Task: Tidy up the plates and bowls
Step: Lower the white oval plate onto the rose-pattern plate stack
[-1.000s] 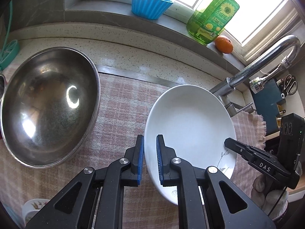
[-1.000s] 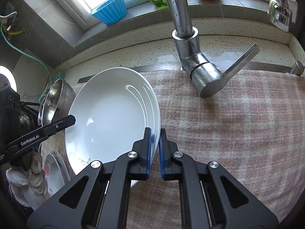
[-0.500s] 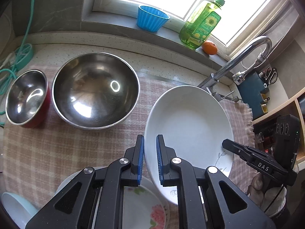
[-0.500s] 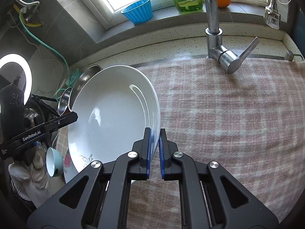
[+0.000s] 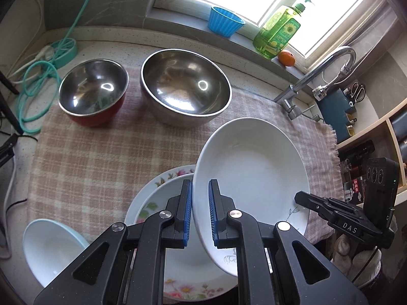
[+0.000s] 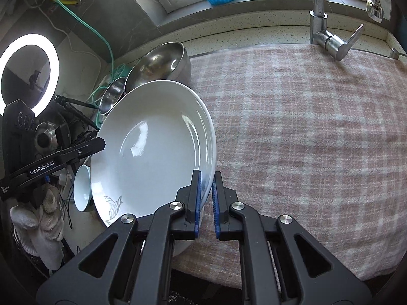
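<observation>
A white deep plate (image 5: pixel 251 167) with a small grey leaf print hangs tilted above the checked cloth, held from both sides. My left gripper (image 5: pixel 199 185) is shut on its left rim. My right gripper (image 6: pixel 206 175) is shut on its right rim, where the white plate (image 6: pixel 152 152) fills the left of the right wrist view. Under the held plate lies a stack of floral plates (image 5: pixel 155 203). A light blue bowl (image 5: pixel 51 249) sits to their left. A large steel bowl (image 5: pixel 185 86) and a smaller steel bowl with a red outside (image 5: pixel 94 91) stand further back.
A pink checked cloth (image 6: pixel 305 139) covers the counter. The tap (image 6: pixel 328 40) rises at the back right. On the sill stand a blue cup (image 5: pixel 225 24), a soap bottle (image 5: pixel 278 35) and an orange (image 5: pixel 286 58). Green cable (image 5: pixel 38 81) lies coiled at the left, and a ring light (image 6: pixel 28 73) glows beyond.
Both grippers have carried the white plate away from the tap and toward the near left. The floral plates, the light blue bowl and the red-sided bowl have come into view.
</observation>
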A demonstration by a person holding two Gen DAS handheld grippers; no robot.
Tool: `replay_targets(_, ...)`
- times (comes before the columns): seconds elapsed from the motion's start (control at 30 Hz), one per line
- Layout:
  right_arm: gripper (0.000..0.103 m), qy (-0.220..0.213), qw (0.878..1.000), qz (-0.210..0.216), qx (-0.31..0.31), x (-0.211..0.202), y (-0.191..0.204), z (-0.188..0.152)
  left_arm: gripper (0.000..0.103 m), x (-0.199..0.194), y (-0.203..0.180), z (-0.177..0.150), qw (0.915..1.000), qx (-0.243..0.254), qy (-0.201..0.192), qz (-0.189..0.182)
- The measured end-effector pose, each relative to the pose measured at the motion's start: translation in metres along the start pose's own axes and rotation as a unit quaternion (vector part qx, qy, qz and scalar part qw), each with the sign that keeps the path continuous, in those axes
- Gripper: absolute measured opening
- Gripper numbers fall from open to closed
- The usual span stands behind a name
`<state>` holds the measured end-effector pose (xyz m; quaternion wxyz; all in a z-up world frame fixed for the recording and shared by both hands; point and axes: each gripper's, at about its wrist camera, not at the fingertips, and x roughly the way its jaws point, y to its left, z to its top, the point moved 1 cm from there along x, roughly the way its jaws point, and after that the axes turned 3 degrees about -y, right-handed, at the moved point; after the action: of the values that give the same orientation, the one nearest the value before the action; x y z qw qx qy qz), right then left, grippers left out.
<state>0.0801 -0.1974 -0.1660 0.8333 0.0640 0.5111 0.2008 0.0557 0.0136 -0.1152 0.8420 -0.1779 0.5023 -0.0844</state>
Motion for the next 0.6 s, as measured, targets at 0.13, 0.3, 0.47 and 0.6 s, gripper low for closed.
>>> replay_targets(0.13, 0.008, 0.007, 1.0, -0.001, -0.005, 0.005, 0.011, -0.011, 0.011, -0.005, 0.011, -0.011, 1.0, -0.003, 0.005, 0.002)
replay_targets(0.3, 0.009, 0.019, 1.0, -0.003, -0.009, 0.013, 0.022, -0.023, 0.011, -0.009, 0.023, -0.022, 0.9999, -0.008, 0.012, 0.005)
replay_targets(0.47, 0.009, 0.032, 0.999, -0.007, -0.014, 0.021, 0.03, -0.032, 0.011, -0.009, 0.033, -0.028, 0.9997, -0.015, 0.017, 0.007)
replay_targets(0.6, 0.009, 0.039, 0.999, -0.009, -0.016, 0.025, 0.033, -0.037, 0.011, -0.009, 0.039, -0.034, 0.9996, -0.017, 0.022, 0.007)
